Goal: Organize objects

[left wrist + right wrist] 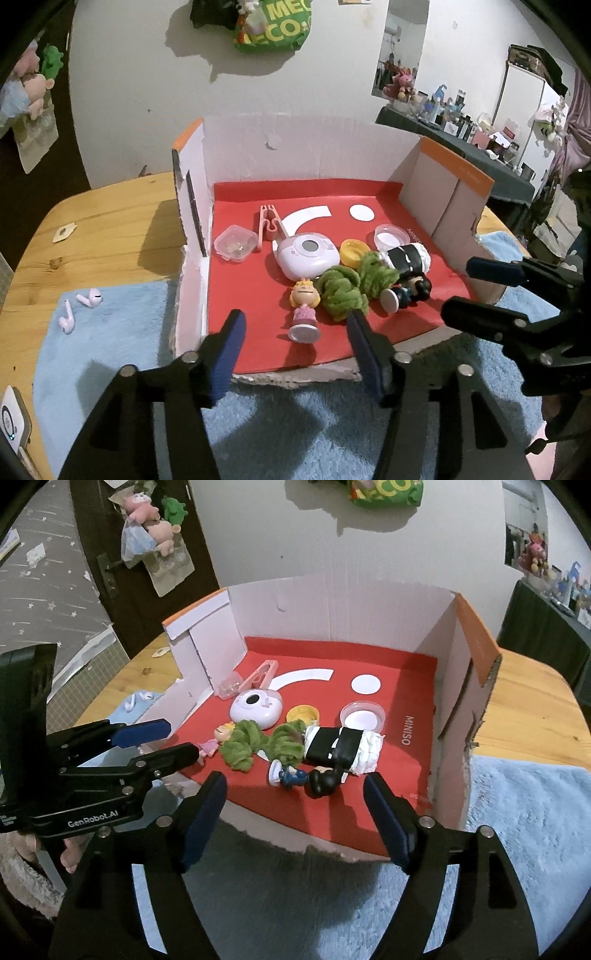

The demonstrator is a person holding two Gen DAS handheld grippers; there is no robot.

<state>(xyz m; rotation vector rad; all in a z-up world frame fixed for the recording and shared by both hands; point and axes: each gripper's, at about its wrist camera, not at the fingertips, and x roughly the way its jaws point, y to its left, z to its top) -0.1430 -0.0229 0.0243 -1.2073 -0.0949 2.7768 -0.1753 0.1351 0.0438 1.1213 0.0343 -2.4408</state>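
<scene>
Both tongs stand apart and hold nothing: the left gripper [295, 347] and right gripper [295, 819] hover at the open front edge of the cardboard box [295, 147]. Inside lie two figurines [303, 310] [306, 777], two green pompoms [338, 295] [376, 275]. Two earbuds [79, 308] rest on the blue mat outside.

Both tools — left [295, 328], right [295, 794] — agape, empty

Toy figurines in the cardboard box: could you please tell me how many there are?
2. The blonde figurine in pink lies near the box's open front edge; the dark figurine in blue lies beside it, past the green fluffy pieces. More may be hidden.
</scene>
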